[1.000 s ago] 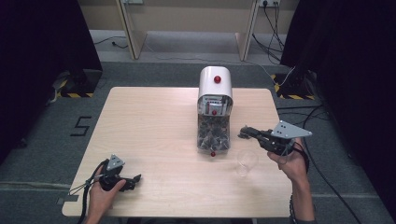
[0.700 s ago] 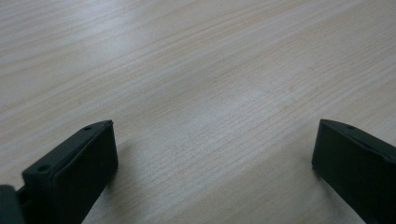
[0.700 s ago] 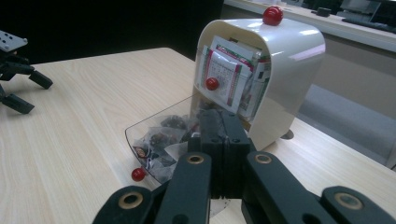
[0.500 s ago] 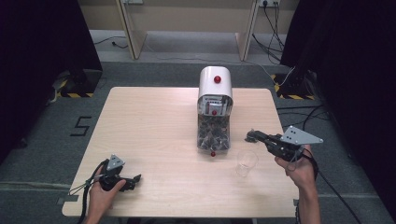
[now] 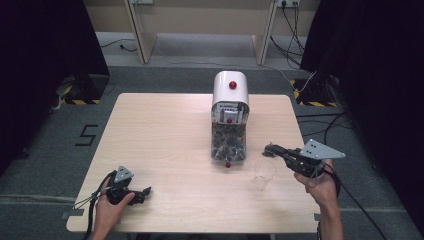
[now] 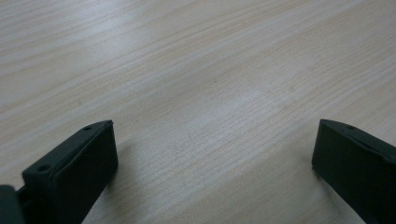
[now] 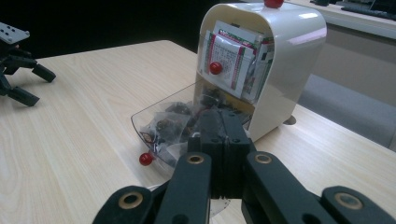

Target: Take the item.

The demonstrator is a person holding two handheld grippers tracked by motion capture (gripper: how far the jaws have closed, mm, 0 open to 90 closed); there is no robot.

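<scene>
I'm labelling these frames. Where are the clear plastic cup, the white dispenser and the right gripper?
clear plastic cup (image 5: 263, 173): high view, on its side wall.
white dispenser (image 7: 285, 37): right gripper view, on its curved white housing.
right gripper (image 5: 270, 149): high view, at its closed jaw tips.

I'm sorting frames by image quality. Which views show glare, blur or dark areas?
High view: even light on the table, black surroundings at both sides, the clear cup faint against the wood. Left gripper view: wood grain sharp, a soft bright patch across it, the claw's black fingers slightly blurred. Right gripper view: highlights on the white dispenser, near linkage soft, dark background.
</scene>
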